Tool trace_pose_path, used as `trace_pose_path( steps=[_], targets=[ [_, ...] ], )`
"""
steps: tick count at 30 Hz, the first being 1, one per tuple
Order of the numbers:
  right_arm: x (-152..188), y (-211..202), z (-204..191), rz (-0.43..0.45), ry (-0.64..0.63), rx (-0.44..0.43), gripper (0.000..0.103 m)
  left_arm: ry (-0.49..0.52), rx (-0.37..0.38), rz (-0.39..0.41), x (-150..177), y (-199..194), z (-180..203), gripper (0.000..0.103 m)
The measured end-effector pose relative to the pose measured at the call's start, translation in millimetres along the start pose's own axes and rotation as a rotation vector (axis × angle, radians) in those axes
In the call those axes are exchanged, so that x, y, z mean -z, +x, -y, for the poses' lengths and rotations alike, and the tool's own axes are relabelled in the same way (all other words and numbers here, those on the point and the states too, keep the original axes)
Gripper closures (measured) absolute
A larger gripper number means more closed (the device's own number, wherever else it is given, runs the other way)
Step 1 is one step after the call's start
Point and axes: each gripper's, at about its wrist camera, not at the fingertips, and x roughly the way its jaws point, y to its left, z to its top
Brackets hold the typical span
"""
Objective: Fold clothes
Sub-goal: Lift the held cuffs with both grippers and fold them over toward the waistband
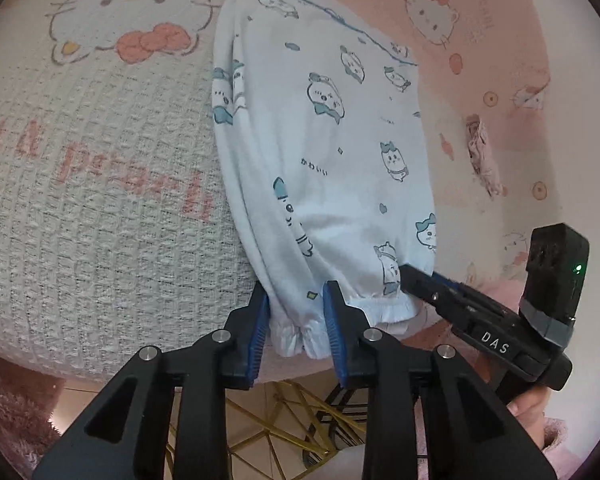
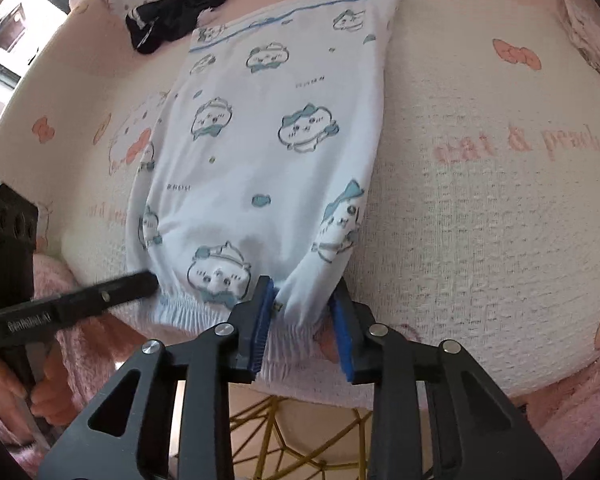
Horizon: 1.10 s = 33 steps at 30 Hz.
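Lying flat, pale-blue cartoon-print garment [image 1: 320,152], elastic-cuffed.

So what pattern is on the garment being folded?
Pale blue garment printed with cartoon cat faces; clearest in the right wrist view.

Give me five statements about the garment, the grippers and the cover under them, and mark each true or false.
1. The garment is light blue with cartoon animals. True.
2. The left gripper has the elastic cuff between its fingers. True.
3. The garment lies on a plain grey sheet. False: it lies on a pink and cream cover printed with cats and bows.
4. A dark garment lies beyond the far end. True.
5. The right gripper hangs far above the fabric. False: it is at the elastic hem.
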Motion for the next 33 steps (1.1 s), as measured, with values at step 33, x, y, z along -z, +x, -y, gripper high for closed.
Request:
trace_pose_path(
  steps=[33],
  targets=[
    [6.9, 19.8, -87.0, -0.019, -0.022, -0.100, 0.086, 0.038, 0.083, 0.025, 52.3, -48.5, 20.7, 0.085]
  ],
)
